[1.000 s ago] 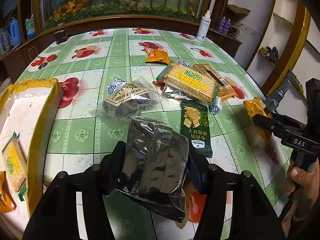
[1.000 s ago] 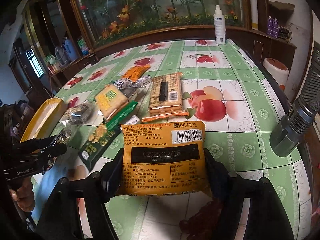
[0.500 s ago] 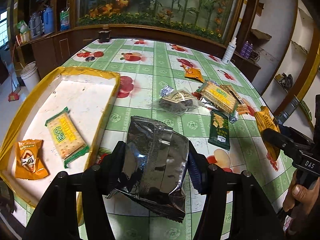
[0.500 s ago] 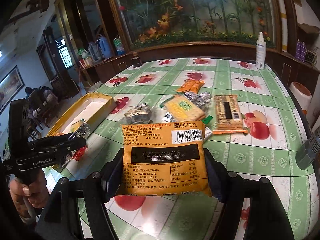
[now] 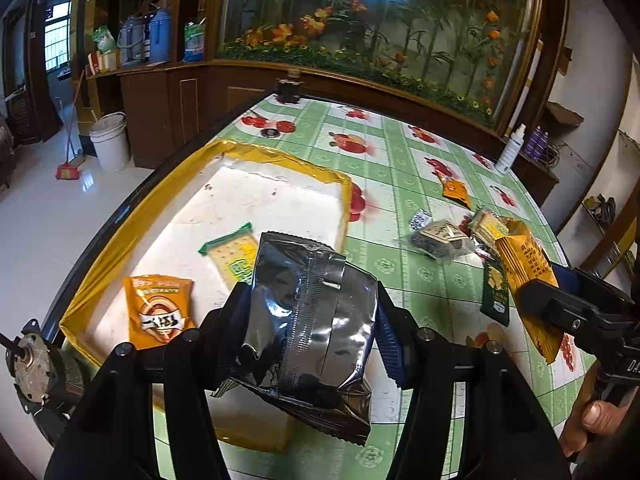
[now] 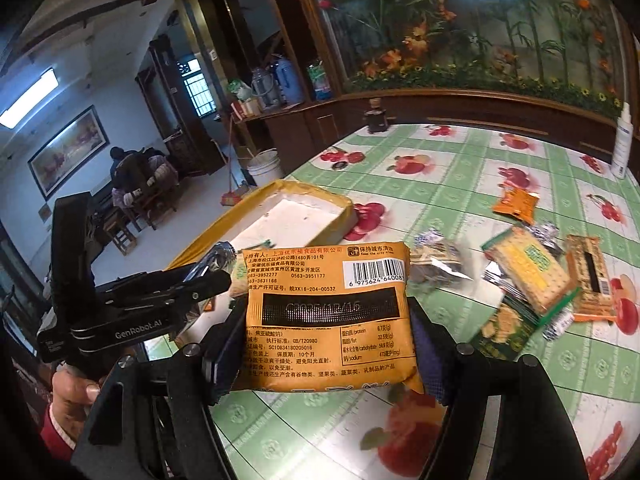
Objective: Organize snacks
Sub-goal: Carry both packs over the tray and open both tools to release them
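My left gripper (image 5: 308, 320) is shut on a shiny black foil snack packet (image 5: 308, 312) and holds it above the near right corner of the yellow-rimmed white tray (image 5: 280, 160). The tray holds an orange snack packet (image 5: 158, 310) and a green-edged cracker pack (image 5: 234, 254). My right gripper (image 6: 324, 344) is shut on an orange snack packet (image 6: 328, 312), label side up, held above the table just right of the tray (image 6: 292, 216). The right gripper also shows in the left wrist view (image 5: 560, 304).
Several loose snacks lie on the green fruit-print tablecloth (image 5: 400, 184): cracker packs (image 6: 528, 268), a dark green packet (image 6: 504, 328), a small orange packet (image 6: 516, 204), a clear bag (image 5: 440, 236). A white spray bottle (image 6: 622, 148) stands at the far edge. The table edge drops off left of the tray.
Both grippers have swung left with their packets, from over the loose snack pile toward the tray. The left gripper's packet now hangs over the tray's near corner.
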Demonstrator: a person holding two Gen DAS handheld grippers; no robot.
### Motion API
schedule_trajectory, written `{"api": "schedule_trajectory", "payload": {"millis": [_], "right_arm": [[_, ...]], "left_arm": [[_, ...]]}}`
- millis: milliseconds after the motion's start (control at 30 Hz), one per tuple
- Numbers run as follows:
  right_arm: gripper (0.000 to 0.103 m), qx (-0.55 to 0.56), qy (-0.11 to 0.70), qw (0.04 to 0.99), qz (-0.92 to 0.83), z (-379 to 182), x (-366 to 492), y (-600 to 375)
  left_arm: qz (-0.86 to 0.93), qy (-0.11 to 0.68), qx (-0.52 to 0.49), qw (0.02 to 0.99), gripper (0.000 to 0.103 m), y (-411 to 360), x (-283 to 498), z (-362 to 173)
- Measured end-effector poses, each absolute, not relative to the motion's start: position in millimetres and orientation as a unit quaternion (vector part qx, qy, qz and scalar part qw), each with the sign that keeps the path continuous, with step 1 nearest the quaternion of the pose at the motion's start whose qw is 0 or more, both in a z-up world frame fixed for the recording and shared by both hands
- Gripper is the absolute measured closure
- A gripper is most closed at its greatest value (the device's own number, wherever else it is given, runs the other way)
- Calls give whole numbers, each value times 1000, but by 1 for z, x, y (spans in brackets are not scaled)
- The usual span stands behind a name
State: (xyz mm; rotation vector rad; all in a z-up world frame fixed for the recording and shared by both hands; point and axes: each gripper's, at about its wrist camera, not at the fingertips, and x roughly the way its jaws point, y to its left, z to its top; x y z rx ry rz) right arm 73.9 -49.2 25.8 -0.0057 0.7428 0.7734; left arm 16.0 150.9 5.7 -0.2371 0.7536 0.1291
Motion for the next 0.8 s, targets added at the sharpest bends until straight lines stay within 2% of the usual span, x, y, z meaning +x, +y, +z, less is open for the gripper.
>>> {"api": "schedule_trajectory", "payload": {"millis": [333, 800], "right_arm": [[29, 5, 369, 822, 433, 15, 90, 33], [29, -13, 394, 806, 442, -15, 123, 105]], "left_arm": [[115, 370, -144, 910, 45, 199, 12, -7], [151, 389, -139, 898, 45, 217, 34, -24]]}}
